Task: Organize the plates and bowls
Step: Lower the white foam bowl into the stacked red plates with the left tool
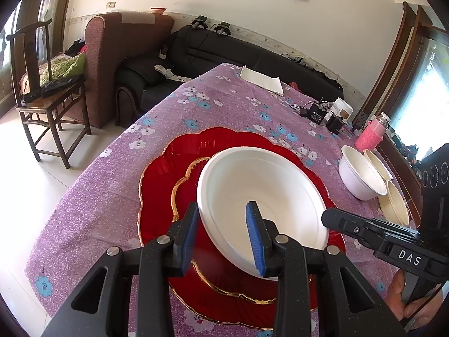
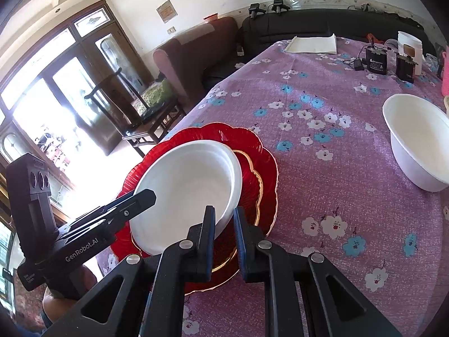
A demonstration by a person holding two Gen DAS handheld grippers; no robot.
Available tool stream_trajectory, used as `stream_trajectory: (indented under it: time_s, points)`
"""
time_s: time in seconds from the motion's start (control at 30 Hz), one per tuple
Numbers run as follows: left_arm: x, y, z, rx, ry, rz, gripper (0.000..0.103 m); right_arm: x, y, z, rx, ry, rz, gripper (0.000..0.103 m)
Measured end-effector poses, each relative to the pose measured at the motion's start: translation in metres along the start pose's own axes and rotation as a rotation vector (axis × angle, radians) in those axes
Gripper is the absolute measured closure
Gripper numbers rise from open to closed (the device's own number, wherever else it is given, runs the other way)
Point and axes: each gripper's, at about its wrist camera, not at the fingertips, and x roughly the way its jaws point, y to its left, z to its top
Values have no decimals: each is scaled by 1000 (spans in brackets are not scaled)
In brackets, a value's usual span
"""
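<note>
Together, left gripper (image 1: 224,236) and right gripper (image 2: 224,224) clamped on opposite rims of wide white foam bowl (image 1: 261,196). Held tilted over scalloped red glass plates (image 1: 168,174), presumably for steady stacking.

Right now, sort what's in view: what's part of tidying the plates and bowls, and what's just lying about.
Job: white bowl, red plates, spare white bowl, cream dishes.

Lying about: black chargers, pink bottle, white folded cloth, white tub.
</note>
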Motion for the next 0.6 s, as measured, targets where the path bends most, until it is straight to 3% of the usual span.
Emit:
stream_trajectory:
  time_s: [0.17, 0.3, 0.6]
  points:
    - [-1, 2, 0, -10, 2, 3, 67, 0, 1, -1, -4, 3, 3, 87]
    - [-5, 2, 0, -12, -9, 12, 56, -2, 2, -2, -13, -1, 3, 87]
    - [-26, -4, 8, -9, -72, 22, 53, -21, -4, -4, 7, -36, 15, 86]
